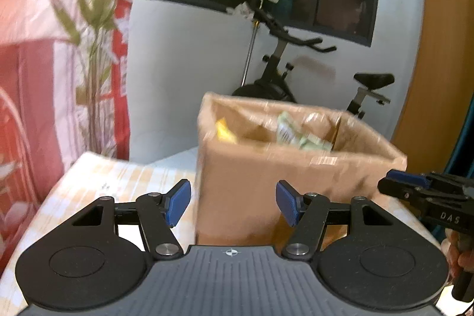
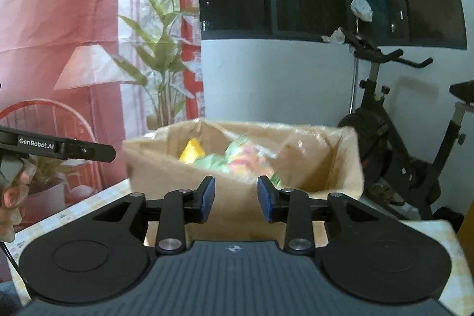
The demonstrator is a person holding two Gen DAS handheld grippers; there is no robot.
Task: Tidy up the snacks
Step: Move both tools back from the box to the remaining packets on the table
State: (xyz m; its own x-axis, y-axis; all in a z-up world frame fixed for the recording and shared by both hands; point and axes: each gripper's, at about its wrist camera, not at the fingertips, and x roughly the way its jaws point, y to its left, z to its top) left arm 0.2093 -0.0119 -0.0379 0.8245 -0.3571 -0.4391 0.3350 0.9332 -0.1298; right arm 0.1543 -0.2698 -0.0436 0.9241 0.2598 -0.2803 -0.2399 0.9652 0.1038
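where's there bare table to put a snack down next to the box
The bare patch is the checked tablecloth left of the cardboard box, reaching to the table's far left edge by the red curtain. Right of the box, only a narrow strip of table shows. Inside the box it is crowded with snack packets.

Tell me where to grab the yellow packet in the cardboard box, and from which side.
Judging by the right wrist view, take the yellow packet by its upper end, coming from above through the open top of the cardboard box. It leans in the back left corner, its lower part hidden behind the front wall, so a side approach looks blocked.
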